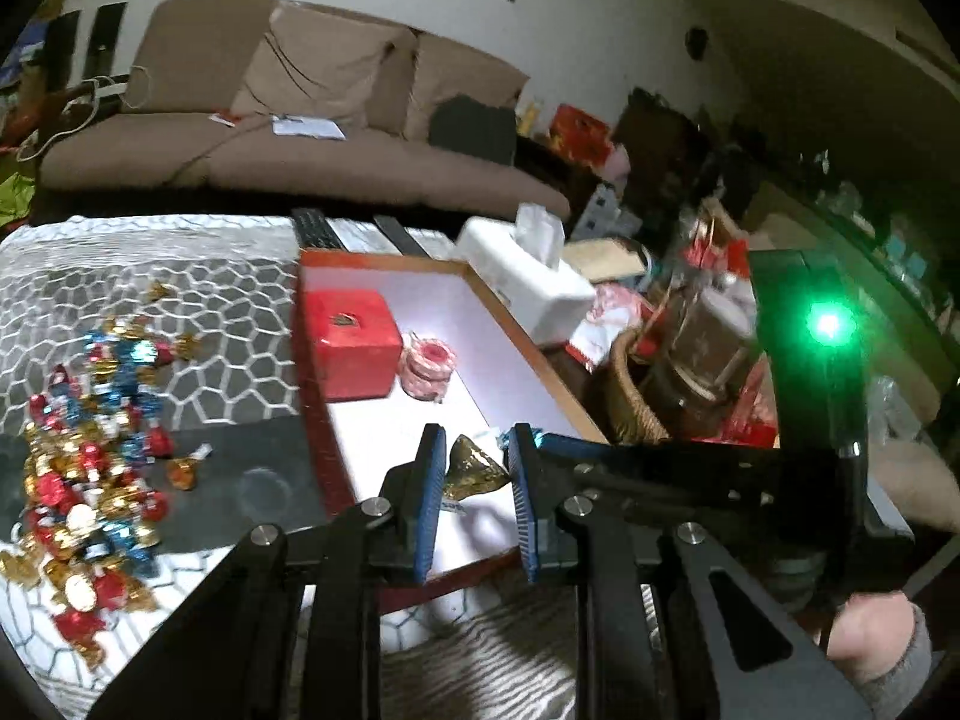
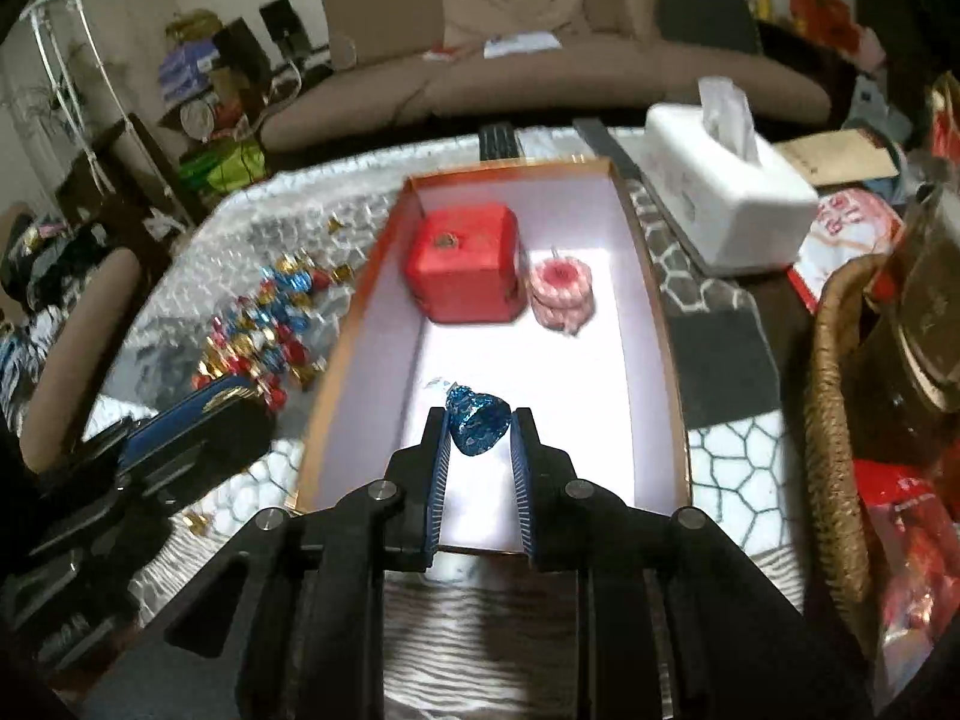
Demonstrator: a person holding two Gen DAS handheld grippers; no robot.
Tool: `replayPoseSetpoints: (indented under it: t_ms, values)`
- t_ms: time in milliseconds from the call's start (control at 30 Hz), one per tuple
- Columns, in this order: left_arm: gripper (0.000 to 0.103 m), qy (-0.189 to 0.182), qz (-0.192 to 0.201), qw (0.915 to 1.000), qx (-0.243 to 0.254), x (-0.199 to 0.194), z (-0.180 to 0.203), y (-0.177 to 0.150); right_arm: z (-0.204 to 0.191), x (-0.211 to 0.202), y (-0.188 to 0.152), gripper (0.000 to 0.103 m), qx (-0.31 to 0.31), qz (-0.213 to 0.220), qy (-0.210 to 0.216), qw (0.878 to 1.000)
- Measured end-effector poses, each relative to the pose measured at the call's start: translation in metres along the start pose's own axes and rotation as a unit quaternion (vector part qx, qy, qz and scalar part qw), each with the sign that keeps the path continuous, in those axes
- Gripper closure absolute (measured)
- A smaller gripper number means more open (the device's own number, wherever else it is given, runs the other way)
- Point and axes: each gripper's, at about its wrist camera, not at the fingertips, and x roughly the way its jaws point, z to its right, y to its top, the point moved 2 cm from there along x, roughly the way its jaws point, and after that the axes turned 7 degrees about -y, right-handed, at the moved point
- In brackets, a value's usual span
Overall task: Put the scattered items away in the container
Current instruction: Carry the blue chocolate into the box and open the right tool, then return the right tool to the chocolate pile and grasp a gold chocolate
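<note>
A shallow box point(image 1: 528, 360) with a white floor and orange-brown rim point(image 2: 660, 324) lies on the patterned table. My left gripper point(image 1: 477, 456) is shut on a gold-foil candy point(image 1: 471, 471) above the box's near end. My right gripper point(image 2: 479, 426) is shut on a blue-foil candy point(image 2: 477, 423) over the box's near part. A heap of red, blue and gold wrapped candies point(image 1: 90, 468) lies on the table left of the box; it also shows in the right wrist view point(image 2: 264, 330). The left gripper's body shows at the left of the right wrist view point(image 2: 180, 438).
Inside the box stand a red cube box point(image 2: 465, 261) and a pink round sweet pack point(image 2: 561, 291). A white tissue box point(image 2: 720, 198) and a wicker basket point(image 2: 834, 420) are right of it. Remote controls point(image 1: 315, 231) lie behind it. A sofa point(image 1: 288, 138) is beyond.
</note>
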Motion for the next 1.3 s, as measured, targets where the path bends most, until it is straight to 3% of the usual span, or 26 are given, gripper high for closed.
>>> replayPoseSetpoints:
  t_ms: [200, 300, 400, 533, 700, 833, 1000, 1133, 1300]
  values:
    - [0.081, 0.034, -0.041, 0.9986, -0.004, 0.029, -0.016, -0.01, 0.012, 0.026, -0.008, 0.083, -0.001, -0.028, 0.004, 1.0]
    - [0.079, 0.024, -0.053, 0.9982, -0.013, 0.033, -0.02, -0.016, 0.011, 0.029, -0.01, 0.083, -0.016, -0.023, -0.005, 1.0]
    - [0.072, 0.028, -0.058, 0.9979, -0.003, 0.033, -0.014, -0.017, 0.011, 0.027, -0.01, 0.082, -0.01, -0.024, 0.001, 1.0]
    - [0.048, 0.017, -0.039, 0.9989, -0.019, 0.017, -0.016, -0.013, 0.024, 0.02, -0.007, 0.076, 0.033, -0.017, 0.031, 0.999]
    - [0.043, 0.034, -0.007, 0.9991, -0.022, -0.033, -0.032, -0.004, 0.021, -0.004, 0.003, 0.075, 0.055, 0.027, 0.06, 0.996]
    - [0.043, 0.077, 0.01, 0.9967, -0.023, -0.085, -0.063, -0.005, -0.008, -0.021, 0.008, 0.074, 0.033, 0.05, 0.085, 0.995]
    - [0.041, 0.154, 0.014, 0.9862, -0.061, -0.143, -0.122, -0.026, -0.061, -0.032, 0.004, 0.07, -0.025, 0.064, 0.111, 0.991]
    - [0.041, 0.188, 0.005, 0.9783, -0.087, -0.163, -0.156, -0.051, -0.106, -0.031, -0.006, 0.07, -0.07, 0.058, 0.12, 0.989]
    - [0.041, 0.203, -0.014, 0.9747, -0.093, -0.16, -0.178, -0.073, -0.156, -0.018, -0.017, 0.07, -0.108, 0.048, 0.128, 0.985]
